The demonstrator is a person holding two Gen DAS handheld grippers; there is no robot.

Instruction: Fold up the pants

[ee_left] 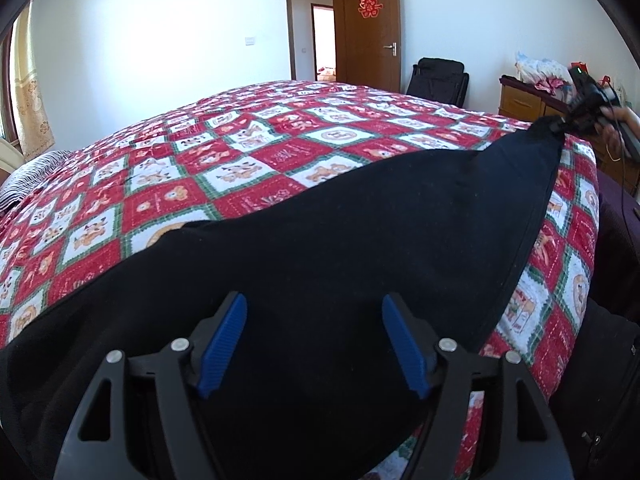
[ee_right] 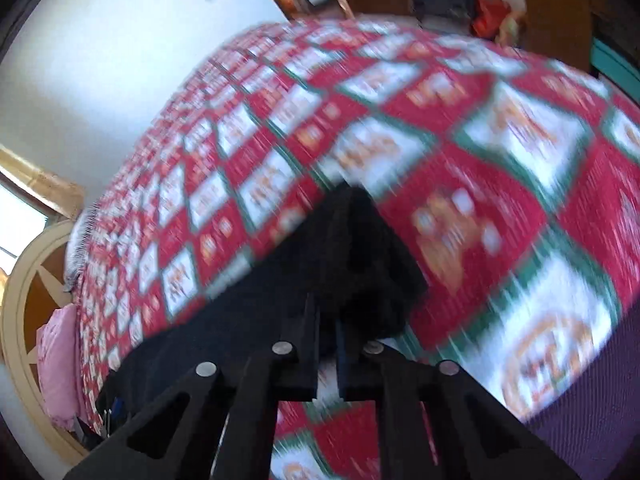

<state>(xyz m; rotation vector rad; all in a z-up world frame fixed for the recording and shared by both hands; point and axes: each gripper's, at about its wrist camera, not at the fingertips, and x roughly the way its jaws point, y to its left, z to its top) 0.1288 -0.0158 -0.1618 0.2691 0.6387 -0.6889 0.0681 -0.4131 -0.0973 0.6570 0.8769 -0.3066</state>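
Daylit and bright; left wrist view sharp, right wrist view heavily motion-blurred; both showed fisheye bending and dark corners.

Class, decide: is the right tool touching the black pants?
Touching. The left wrist view shows the right tool pinching a raised corner of the black pants; the right wrist view shows its jaws shut on the cloth.

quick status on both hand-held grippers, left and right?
Left hand-held gripper: open, blue pads apart over the black pants, not pinching them.
Right hand-held gripper: closed on a corner of the pants, lifted off the quilt.
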